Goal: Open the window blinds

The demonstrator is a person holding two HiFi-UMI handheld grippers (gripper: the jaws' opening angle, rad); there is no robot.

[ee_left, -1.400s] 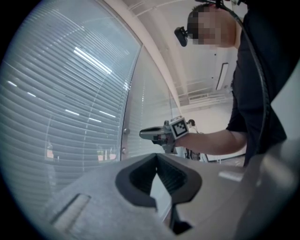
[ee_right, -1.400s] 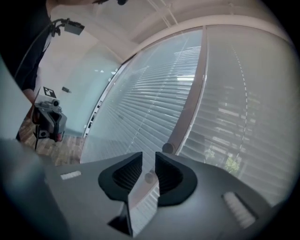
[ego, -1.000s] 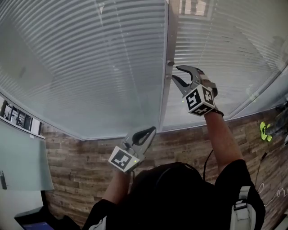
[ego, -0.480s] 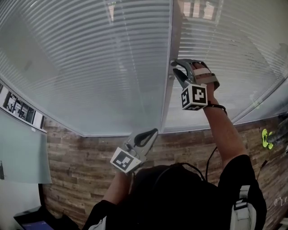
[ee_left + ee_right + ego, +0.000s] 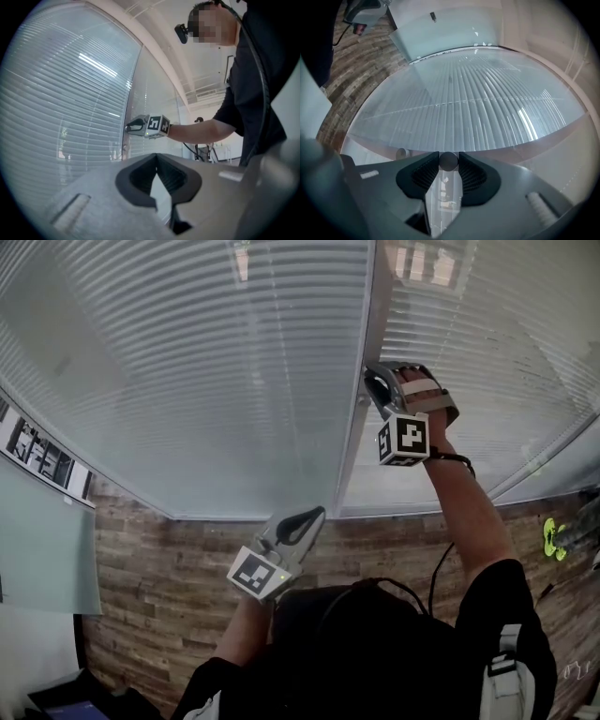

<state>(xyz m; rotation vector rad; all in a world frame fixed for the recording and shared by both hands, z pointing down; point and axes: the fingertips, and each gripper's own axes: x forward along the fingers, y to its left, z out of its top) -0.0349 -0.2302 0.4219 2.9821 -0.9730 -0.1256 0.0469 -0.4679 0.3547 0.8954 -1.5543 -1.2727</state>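
The step in hand looks like taking hold of the small round control knob [image 5: 449, 161] that tilts the slats, so the task seems to be at its start: the blinds [image 5: 234, 381] show as a flat, milky sheet of shut slats behind the glass, on both sides of the upright frame post [image 5: 377, 306]. The right gripper [image 5: 372, 381] is raised to that post, to the right of the scene's middle. Its jaws have just been closing, and in its own view the knob sits right between the jaw tips with both pads against it, so it grips the knob. A second small knob [image 5: 401, 153] shows just to the left of the held one, free of the jaws. The left gripper [image 5: 298, 521] hangs lower and nearer the person, well apart from the post, with its jaws together and nothing between them. The next move probably calls for a firm pinch and a roll of the right wrist about the knob's axis, keeping the tips from slipping off its smooth round face, until the slats tip open.
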